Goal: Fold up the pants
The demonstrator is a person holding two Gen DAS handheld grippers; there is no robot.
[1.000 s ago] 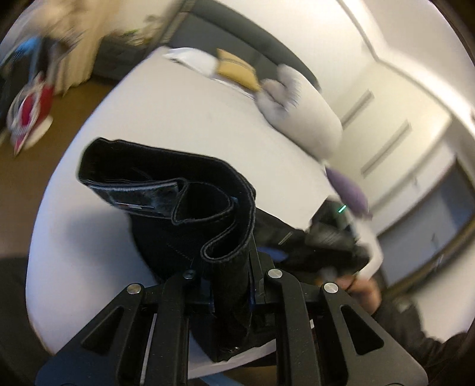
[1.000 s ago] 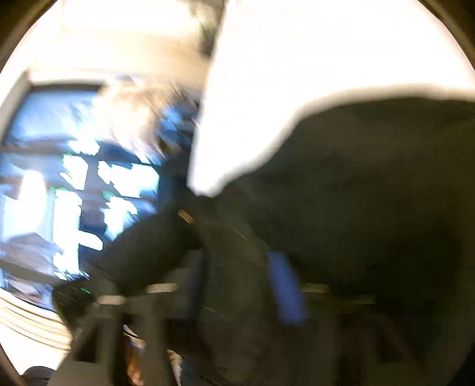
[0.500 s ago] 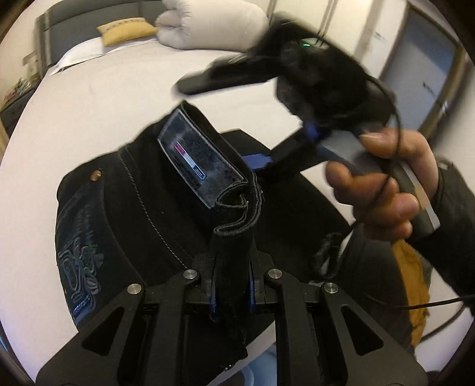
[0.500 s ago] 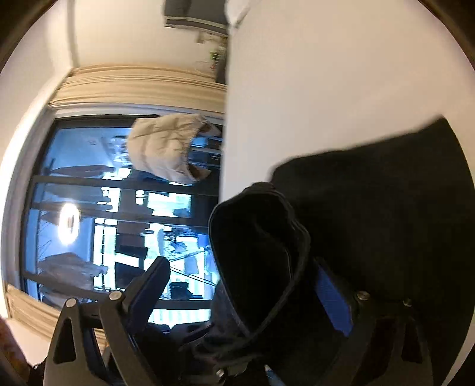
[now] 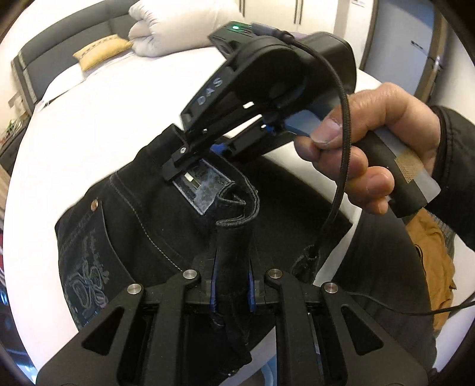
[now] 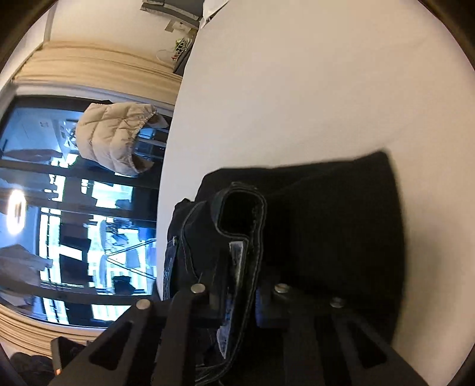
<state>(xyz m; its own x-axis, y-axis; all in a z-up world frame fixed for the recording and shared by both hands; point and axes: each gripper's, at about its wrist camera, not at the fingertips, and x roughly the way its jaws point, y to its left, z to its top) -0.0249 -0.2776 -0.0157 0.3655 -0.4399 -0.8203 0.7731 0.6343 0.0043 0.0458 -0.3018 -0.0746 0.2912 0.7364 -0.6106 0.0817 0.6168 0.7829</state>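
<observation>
Here, one pair of black denim pants (image 5: 142, 225) lies bunched on the white bed sheet (image 5: 112, 118), its embroidered back pocket (image 5: 86, 267) at eight o'clock in the left wrist view. The left gripper (image 5: 231, 285) at six o'clock is clamped on a fold of the waistband. At two o'clock a hand (image 5: 368, 142) holds the right gripper (image 5: 202, 160), whose jaws have just been closing and now pinch the waistband by its label. Two pillows sit at eleven o'clock: one yellow cushion (image 5: 101, 50) and one white pillow (image 5: 184, 26). In the right wrist view one beige puffer jacket (image 6: 115, 136) hangs at nine o'clock.
</observation>
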